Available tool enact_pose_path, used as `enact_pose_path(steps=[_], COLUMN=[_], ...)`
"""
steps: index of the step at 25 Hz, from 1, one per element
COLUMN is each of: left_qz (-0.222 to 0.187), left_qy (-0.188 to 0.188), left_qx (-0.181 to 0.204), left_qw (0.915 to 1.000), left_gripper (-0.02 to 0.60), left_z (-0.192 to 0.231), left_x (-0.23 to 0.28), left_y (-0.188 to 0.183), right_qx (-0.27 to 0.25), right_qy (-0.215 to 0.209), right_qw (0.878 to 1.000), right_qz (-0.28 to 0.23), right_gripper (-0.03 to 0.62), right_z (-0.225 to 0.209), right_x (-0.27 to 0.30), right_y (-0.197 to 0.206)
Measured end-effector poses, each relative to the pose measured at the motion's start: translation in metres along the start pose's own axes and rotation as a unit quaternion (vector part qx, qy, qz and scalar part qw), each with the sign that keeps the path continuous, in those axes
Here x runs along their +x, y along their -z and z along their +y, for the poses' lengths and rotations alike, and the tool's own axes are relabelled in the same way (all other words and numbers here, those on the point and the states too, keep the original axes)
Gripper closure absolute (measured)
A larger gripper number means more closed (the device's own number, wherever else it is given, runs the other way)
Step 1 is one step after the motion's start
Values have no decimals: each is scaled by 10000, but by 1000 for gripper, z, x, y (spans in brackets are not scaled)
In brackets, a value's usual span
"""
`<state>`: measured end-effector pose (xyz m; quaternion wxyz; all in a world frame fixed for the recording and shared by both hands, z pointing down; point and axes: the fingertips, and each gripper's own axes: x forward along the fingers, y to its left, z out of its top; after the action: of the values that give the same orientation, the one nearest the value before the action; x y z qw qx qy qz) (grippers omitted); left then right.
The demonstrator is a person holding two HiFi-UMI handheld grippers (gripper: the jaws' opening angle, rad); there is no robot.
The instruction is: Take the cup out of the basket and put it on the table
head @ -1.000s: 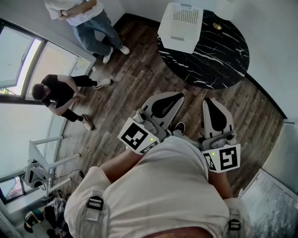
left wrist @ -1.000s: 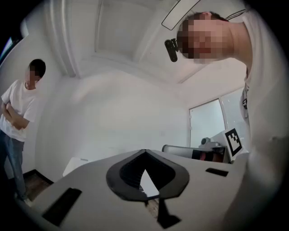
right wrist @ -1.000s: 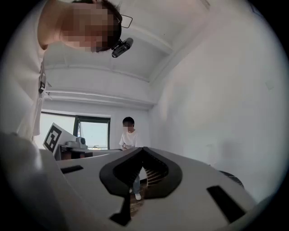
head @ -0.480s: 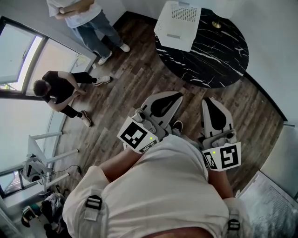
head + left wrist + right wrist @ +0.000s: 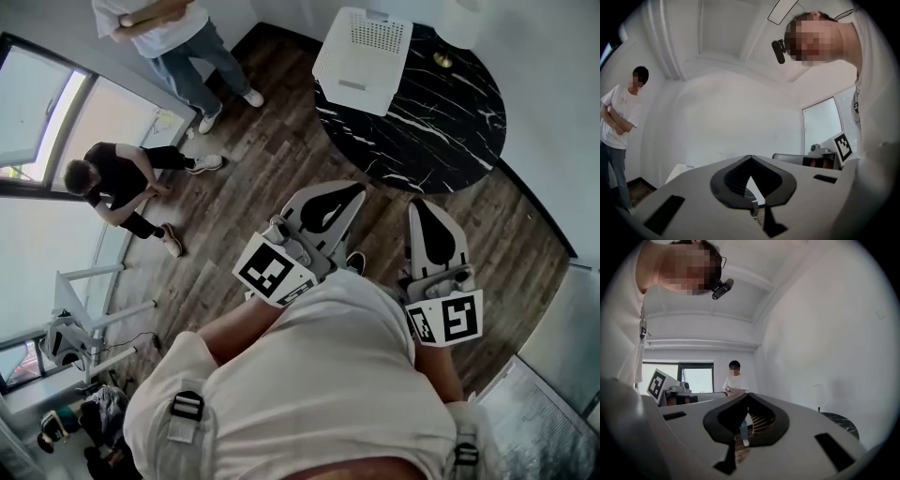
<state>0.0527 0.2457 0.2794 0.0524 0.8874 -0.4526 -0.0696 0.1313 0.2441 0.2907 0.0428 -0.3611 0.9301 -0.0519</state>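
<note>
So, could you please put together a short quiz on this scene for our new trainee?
1. True or false: the white basket stands on the round black table.
2. What do the left gripper and the right gripper hold? A) a cup B) nothing, jaws shut C) the basket
3. How many onlookers are near the window?
Key: 1 true; 2 B; 3 two, a standing person and a crouching person.

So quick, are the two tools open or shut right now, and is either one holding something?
Left tool: closed, holding nothing.
Right tool: closed, holding nothing.
</note>
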Motion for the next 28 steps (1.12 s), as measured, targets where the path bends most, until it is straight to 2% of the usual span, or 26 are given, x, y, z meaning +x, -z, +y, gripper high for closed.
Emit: enact_pose_path(steps=[5,12,18,23,28], left_qz=[-91,-163,-78,-28,-28], left_qy=[7,131,258,397,399], left_qx=[-126,-131,-175,-168,-156], left_qw=[9999,9997,9995,9991,9991], left_gripper=[577,577,577,577,577], left_z=[54,145,213,244,254], left_x=[26,74,98,121,146], left_y=[-3,-19,-26,-31,-32], right_qx=[-52,-210,-168,-207,-220], right_qy=[143,187,297,310,281], right_qw=[9999,9996,9993,9992,9992], right_qz=[-23,75,153,130,186], right_gripper=[585,585,585,585,585], right_z=[-22,-53,-68,-80,-98], right_x=[52,154,229,267,281], right_y=[0,-5,-1,-4,-1])
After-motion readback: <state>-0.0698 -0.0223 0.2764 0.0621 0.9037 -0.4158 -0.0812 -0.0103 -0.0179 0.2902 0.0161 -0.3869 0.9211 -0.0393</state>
